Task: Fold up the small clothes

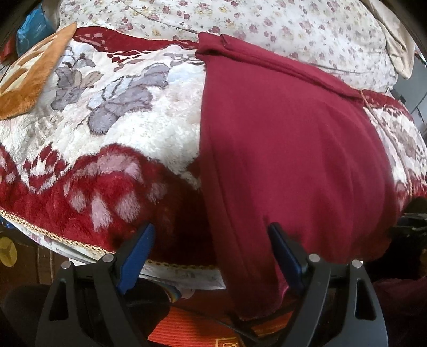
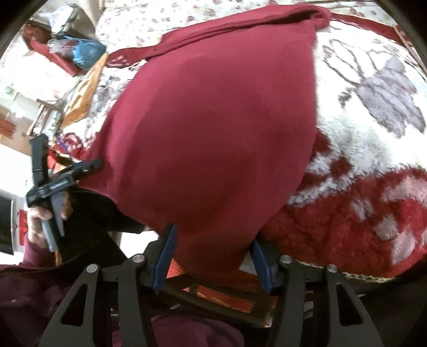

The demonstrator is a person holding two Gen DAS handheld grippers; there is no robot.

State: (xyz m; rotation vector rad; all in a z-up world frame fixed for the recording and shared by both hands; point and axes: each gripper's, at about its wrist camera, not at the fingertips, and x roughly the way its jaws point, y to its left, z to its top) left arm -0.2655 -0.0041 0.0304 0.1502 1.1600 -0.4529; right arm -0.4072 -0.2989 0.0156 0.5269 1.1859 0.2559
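Note:
A maroon garment (image 1: 283, 149) lies spread lengthwise on a plush floral blanket (image 1: 128, 128), its near end hanging over the bed's front edge. My left gripper (image 1: 210, 232) is open at that front edge. The garment's left border runs between its blue fingers (image 1: 138, 253), and neither pad touches it. In the right wrist view the same garment (image 2: 213, 128) fills the middle. Its near right corner is bunched between the pads of my right gripper (image 2: 213, 240), which is shut on it.
A brown cushion (image 1: 29, 77) lies at the blanket's far left. A flowered sheet (image 1: 267, 24) covers the bed behind. A person's hand (image 2: 37, 216) holds the left gripper's handle. An orange mat (image 1: 192, 328) lies on the floor below the bed edge.

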